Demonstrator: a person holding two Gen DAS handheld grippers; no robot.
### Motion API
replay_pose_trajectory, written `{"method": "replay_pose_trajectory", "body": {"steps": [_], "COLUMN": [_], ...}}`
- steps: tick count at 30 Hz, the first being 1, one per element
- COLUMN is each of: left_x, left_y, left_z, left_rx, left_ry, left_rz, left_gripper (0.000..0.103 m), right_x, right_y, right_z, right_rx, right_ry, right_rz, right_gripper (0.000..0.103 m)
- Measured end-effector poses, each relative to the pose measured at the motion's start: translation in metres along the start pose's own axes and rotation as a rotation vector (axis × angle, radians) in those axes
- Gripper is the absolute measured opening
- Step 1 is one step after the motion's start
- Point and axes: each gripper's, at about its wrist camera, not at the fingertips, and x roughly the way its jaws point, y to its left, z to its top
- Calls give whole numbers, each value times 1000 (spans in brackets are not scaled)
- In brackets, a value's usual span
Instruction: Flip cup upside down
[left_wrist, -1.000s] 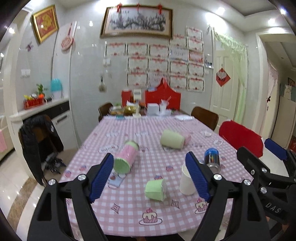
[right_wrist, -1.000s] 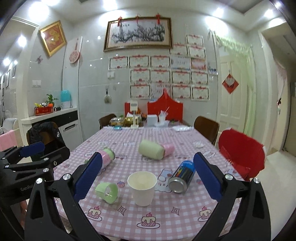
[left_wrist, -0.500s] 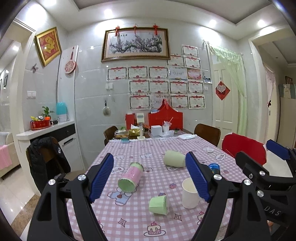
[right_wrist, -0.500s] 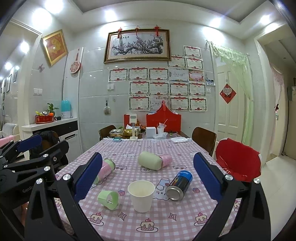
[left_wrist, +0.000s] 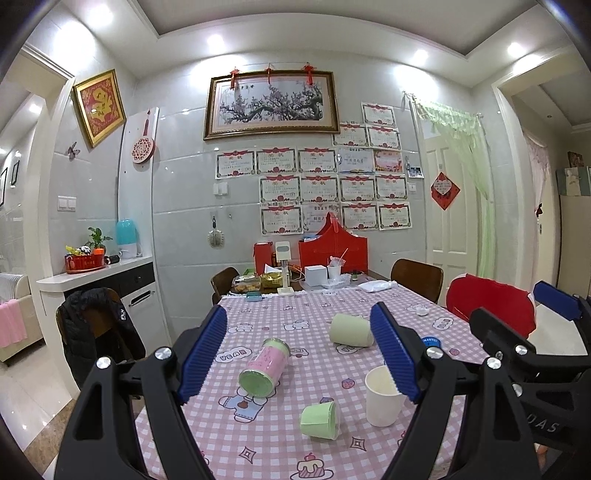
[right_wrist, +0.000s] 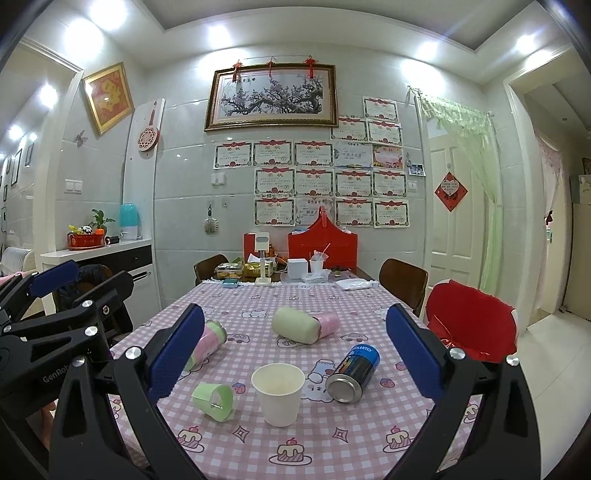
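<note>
Both tongs have tilted upward over the last second, so more wall and ceiling show now. The left tongs (left_wrist: 299, 354) and right tongs (right_wrist: 295, 350) both gape wide, holding nothing. The white paper cup (right_wrist: 279, 393) stands upright, mouth up, on the pink checked worktop (right_wrist: 332, 443), between a toppled green cup (right_wrist: 214, 400) and a fallen blue can (right_wrist: 352, 373).

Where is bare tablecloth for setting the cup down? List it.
Free: near-edge strip of tablecloth before the white paper cup; also the stretch between the green tumbler and the white box. Crowded: between small green cup and blue can.
</note>
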Motion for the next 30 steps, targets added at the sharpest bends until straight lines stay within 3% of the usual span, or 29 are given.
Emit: {"method": "replay_pose_trajectory", "body": {"steps": [30], "left_x": [1], "left_y": [-2], "left_z": [0], "left_rx": [4], "left_ry": [4], "left_rz": [0], "left_gripper": [79], "right_x": [-2], "right_y": [-6], "right_z": [-5], "right_rx": [5], "right_ry": [12], "right_rz": [-2], "right_gripper": [95]}}
